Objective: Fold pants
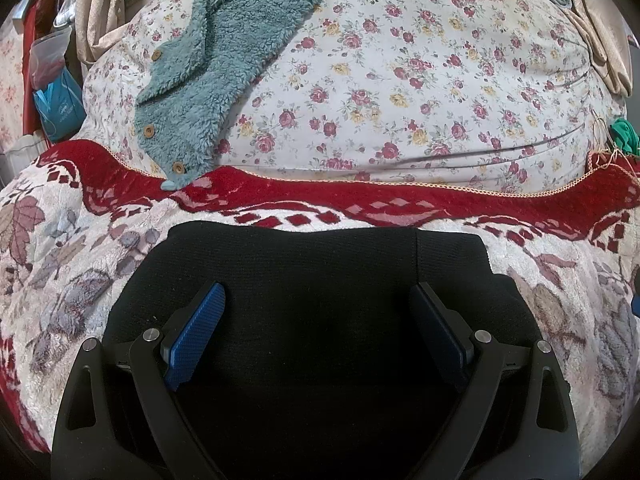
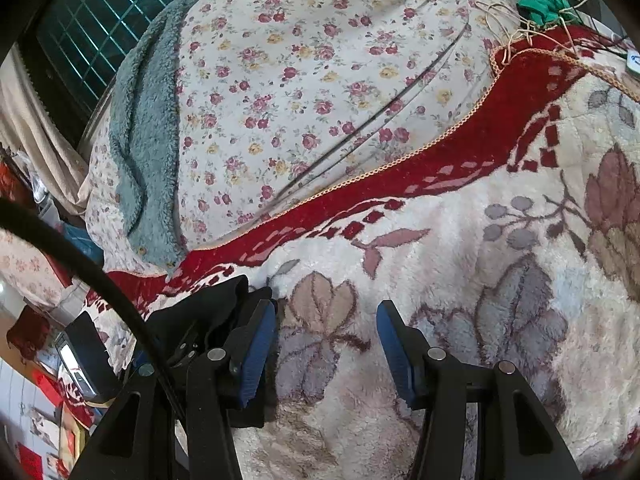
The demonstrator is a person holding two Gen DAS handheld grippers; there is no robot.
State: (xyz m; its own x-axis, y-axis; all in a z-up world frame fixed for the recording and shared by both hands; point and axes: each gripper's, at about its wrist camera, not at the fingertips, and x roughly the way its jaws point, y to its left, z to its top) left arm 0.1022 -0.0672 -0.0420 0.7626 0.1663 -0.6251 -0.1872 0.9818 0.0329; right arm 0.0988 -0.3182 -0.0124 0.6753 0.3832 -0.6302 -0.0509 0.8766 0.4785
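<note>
Bed: covered with a cream sheet printed with small red and yellow roses (image 1: 400,80), taking up most of the far half in both views.
Blanket: fluffy cream blanket with a dark red border and big faded leaf pattern (image 2: 460,240), laid over the near part of the bed, its trimmed edge running across the sheet.
Pants: black knit pants (image 1: 312,272), already bunched into a compact folded shape, sitting on the fluffy blanket right under the left gripper; in the right wrist view they're just a dark lump (image 2: 216,304) at the left finger.
Cardigan: teal fleece cardigan with wooden buttons (image 1: 208,64), lying on the rose sheet, its bottom corner touching the red border.
Left gripper (image 1: 318,300): spread wide open over the pants, nothing pinched.
Right gripper (image 2: 326,332): also wide open, over bare blanket just beside the pants, holding nothing.
Green bit: small green cloth with tangled strings (image 2: 540,2) at the far edge.
</note>
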